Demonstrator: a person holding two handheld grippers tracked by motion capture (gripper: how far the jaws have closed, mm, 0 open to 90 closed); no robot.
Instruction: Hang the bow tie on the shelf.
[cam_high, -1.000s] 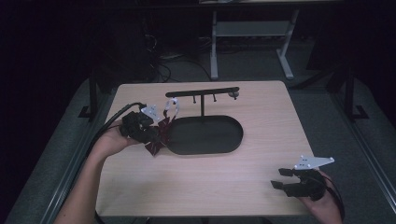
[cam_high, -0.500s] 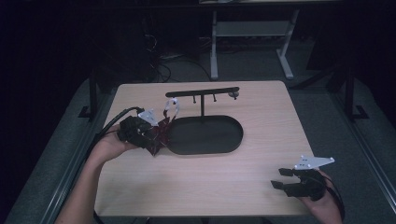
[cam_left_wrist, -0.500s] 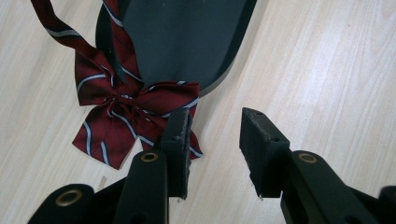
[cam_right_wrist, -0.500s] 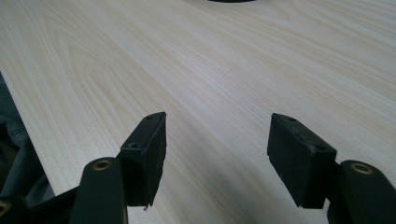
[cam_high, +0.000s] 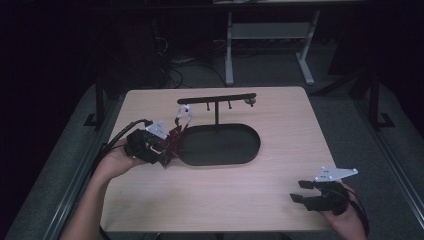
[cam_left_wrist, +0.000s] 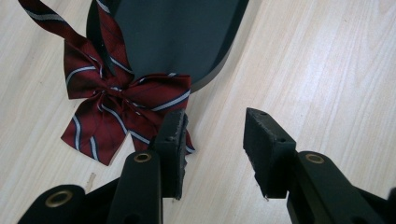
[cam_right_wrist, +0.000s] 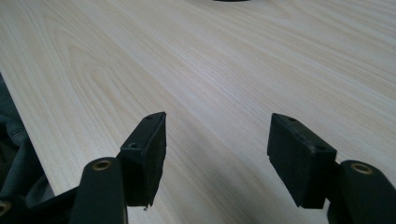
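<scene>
A dark red striped bow tie (cam_left_wrist: 116, 105) lies on the wooden table, partly over the rim of a black oval stand base (cam_left_wrist: 187, 42). In the high view the bow tie (cam_high: 175, 140) sits at the base's left end, its pale strap (cam_high: 184, 114) hanging from the left end of the stand's black crossbar (cam_high: 216, 98). My left gripper (cam_left_wrist: 212, 140) is open just beside the bow, its left fingertip (cam_left_wrist: 173, 135) over the bow's lower edge; nothing is held. It appears again as the left gripper (cam_high: 167, 150) from above. My right gripper (cam_high: 299, 191) rests open near the table's front right corner, over bare wood (cam_right_wrist: 217, 140).
The black oval base (cam_high: 220, 145) and its upright post (cam_high: 216, 112) occupy the table's middle. A small pale object (cam_high: 251, 102) hangs at the crossbar's right end. Beyond the table stand a white metal frame (cam_high: 270, 35) and cables on the floor.
My left gripper has drawn back slightly toward the lower left, away from the stand. The bow tie stays by the base; the right gripper has not moved.
</scene>
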